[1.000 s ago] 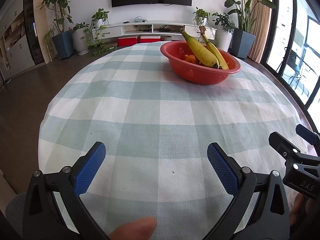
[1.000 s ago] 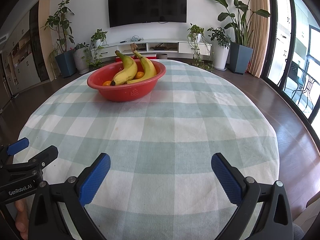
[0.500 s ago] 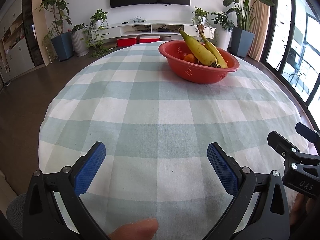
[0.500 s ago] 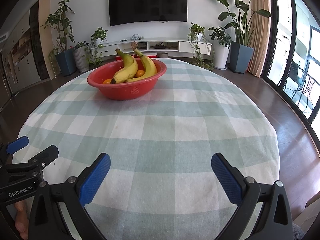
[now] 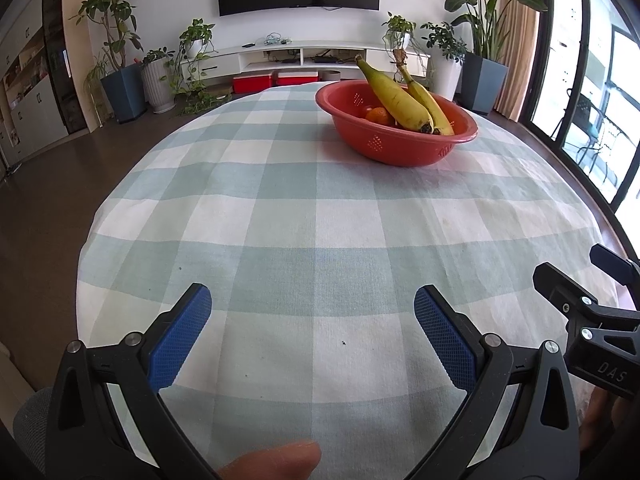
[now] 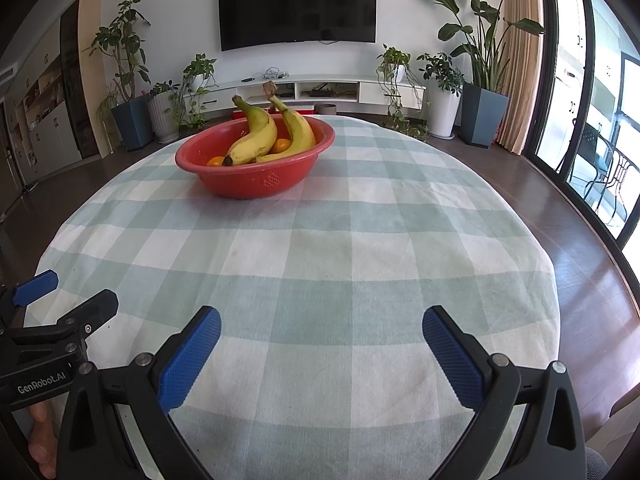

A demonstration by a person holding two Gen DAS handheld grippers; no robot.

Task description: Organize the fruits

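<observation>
Left wrist: left gripper [image 5: 312,312] spread wide, nothing held; red bowl [image 5: 400,148] with bananas [image 5: 400,100] seen far right on counter [image 5: 280,200]; "DAS" read on neighbouring gripper.
Right wrist: right gripper [image 6: 322,332] wide, nothing held; "GenRobot.AI" read at left.

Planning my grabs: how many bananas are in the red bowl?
2. Both lie side by side in the red bowl, stems up: left banana and right banana. Oranges sit beneath; more fruit may be hidden.
</observation>
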